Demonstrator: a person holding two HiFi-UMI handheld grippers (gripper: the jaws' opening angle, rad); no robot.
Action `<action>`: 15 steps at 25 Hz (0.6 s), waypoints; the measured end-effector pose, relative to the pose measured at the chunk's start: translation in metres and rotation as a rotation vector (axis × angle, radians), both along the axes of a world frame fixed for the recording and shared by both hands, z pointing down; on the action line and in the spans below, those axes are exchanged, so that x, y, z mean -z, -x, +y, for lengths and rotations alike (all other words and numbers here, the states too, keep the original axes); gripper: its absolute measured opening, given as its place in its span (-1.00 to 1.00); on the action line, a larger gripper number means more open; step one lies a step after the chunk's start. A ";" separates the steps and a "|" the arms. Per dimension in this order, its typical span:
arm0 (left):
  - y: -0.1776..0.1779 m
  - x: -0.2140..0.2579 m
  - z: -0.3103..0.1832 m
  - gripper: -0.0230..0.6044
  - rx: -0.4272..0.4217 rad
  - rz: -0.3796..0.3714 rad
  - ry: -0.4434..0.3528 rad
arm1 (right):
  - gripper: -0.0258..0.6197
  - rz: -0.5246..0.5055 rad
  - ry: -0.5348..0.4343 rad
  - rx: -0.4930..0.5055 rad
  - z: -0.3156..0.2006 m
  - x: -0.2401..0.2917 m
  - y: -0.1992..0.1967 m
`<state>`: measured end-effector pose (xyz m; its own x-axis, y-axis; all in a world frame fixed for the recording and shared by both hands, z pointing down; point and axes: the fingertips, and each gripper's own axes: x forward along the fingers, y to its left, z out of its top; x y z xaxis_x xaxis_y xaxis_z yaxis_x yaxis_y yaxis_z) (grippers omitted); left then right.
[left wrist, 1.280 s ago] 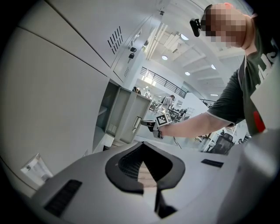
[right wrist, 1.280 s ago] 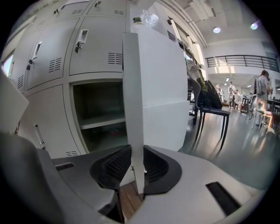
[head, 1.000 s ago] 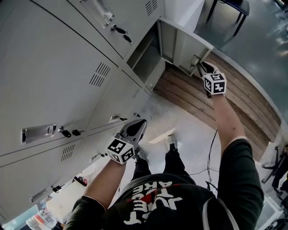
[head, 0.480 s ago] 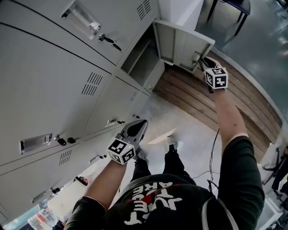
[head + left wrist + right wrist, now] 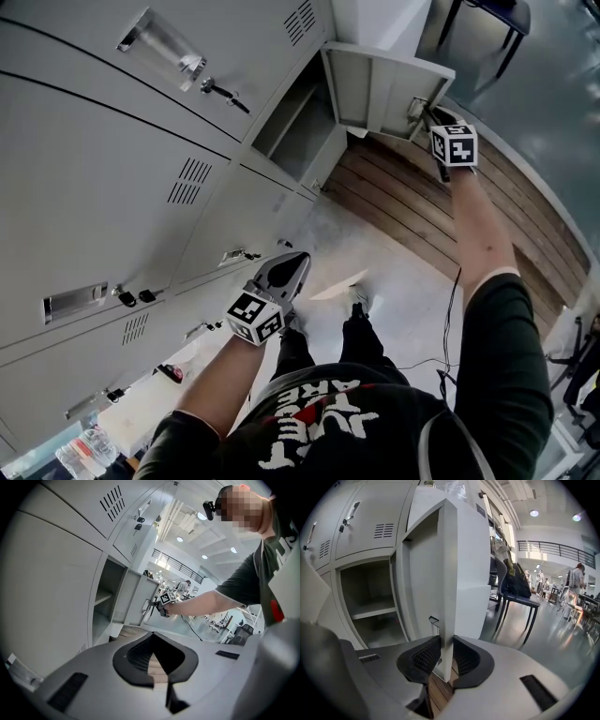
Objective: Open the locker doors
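While clamped on the edge of the one open locker door (image 5: 468, 573), just closing tighter: right gripper (image 5: 446, 642) jaws. Left of them, one open compartment (image 5: 370, 592) holding one shelf (image 5: 375, 612). Well apart, left gripper (image 5: 154, 637) jaws shut, empty.

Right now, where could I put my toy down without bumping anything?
The shelf inside the open locker looks bare. So does the wooden floor below the open door. It is crowded at that door's edge, where the right gripper is clamped, and around the person's shoes.
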<state>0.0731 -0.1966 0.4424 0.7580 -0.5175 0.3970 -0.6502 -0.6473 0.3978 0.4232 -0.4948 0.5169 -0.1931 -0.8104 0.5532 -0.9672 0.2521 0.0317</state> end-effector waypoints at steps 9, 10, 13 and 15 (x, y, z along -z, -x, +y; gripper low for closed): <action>0.002 0.004 0.005 -0.91 -0.002 0.001 0.001 | -0.57 0.001 0.024 -0.062 -0.004 0.003 -0.004; 0.004 0.005 0.005 -0.91 -0.002 0.004 -0.002 | -0.46 -0.007 0.023 -0.066 -0.003 0.005 -0.003; 0.010 0.007 0.008 -0.91 0.003 0.011 -0.008 | -0.36 -0.026 0.032 -0.085 0.011 0.006 0.000; 0.010 0.011 0.007 -0.91 0.001 0.014 -0.012 | -0.35 -0.048 0.045 -0.104 0.027 0.002 0.000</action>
<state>0.0633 -0.1891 0.4312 0.7630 -0.5230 0.3799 -0.6452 -0.6517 0.3987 0.4234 -0.4679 0.5152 -0.1363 -0.8020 0.5816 -0.9883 0.1505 -0.0241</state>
